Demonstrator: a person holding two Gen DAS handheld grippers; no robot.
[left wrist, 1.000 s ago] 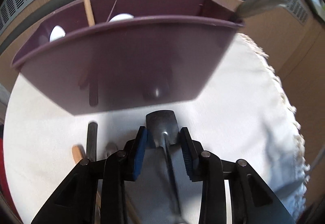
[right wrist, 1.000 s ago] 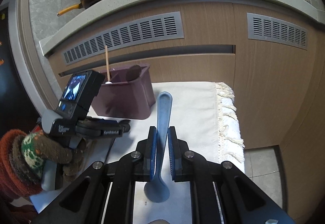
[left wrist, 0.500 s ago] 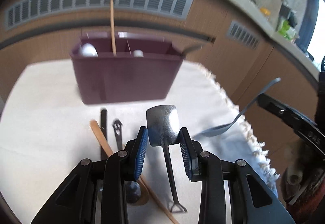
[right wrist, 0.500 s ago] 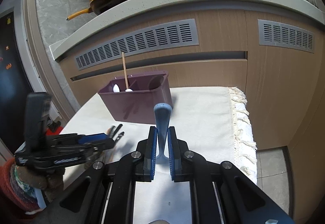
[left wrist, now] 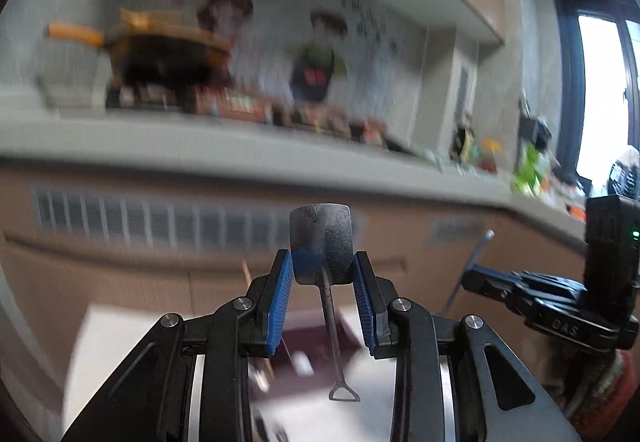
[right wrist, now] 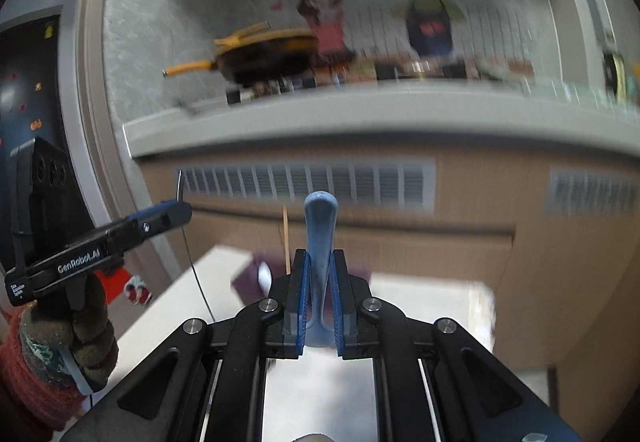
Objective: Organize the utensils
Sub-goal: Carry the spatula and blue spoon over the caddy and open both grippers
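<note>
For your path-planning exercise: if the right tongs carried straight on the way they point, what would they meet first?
Probably the wooden cabinet front below the counter. The right tongs, shut on the blue spoon, aim above the purple holder, so they may clear it; blur leaves depth unsure.

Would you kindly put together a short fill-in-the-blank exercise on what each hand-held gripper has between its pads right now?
1. The left hand-held gripper grips a small metal ____ by its blade.
2. The spoon in the right hand-held gripper is coloured ____.
3. The frying pan on the counter has a ____ handle.

Missing words: shovel; blue; yellow
</note>
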